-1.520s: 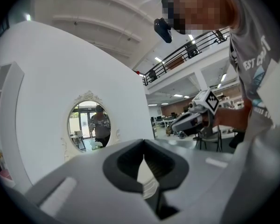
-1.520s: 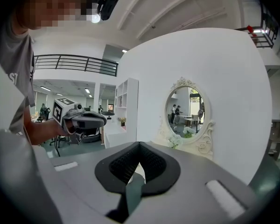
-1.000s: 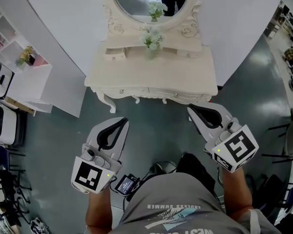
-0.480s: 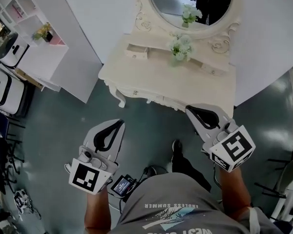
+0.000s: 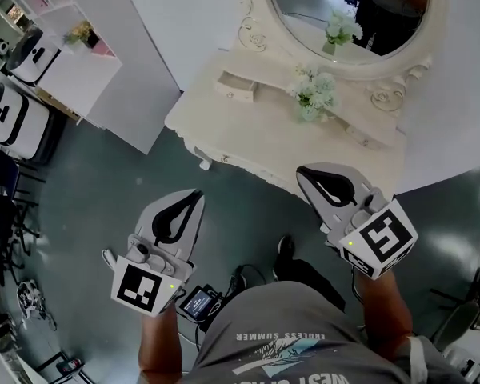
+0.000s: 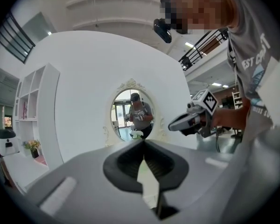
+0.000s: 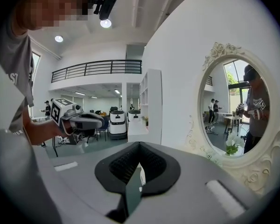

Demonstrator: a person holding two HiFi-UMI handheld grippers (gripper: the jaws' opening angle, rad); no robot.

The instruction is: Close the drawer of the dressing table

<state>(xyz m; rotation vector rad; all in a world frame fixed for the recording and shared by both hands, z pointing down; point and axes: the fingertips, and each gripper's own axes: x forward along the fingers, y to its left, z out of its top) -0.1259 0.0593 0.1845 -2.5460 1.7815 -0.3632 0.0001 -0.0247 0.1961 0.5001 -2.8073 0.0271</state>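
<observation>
Closer now: left tool (image 5: 197,194) and right tool (image 5: 302,173), both pinched shut and empty, have swung toward the dressing table (image 5: 260,138). Its small drawer (image 5: 237,86) juts open at the tabletop's rear left, not yet reached.

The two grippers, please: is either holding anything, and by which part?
Nothing is held: the grey left gripper and grey right gripper have closed, empty jaws.

1. T-shirt (image 5: 288,330): grey, short sleeves, pale printed lettering and graphic.
2. left gripper (image 5: 194,198), right gripper (image 5: 306,174): 2 light-grey shells with black teardrop-shaped linings.
3. marker cube (image 5: 142,286): 1 per gripper, white with black squares.
4. waist device (image 5: 200,302): small, black, lit screen, black cable.
5. shoe (image 5: 284,249): 1 visible, black.
</observation>
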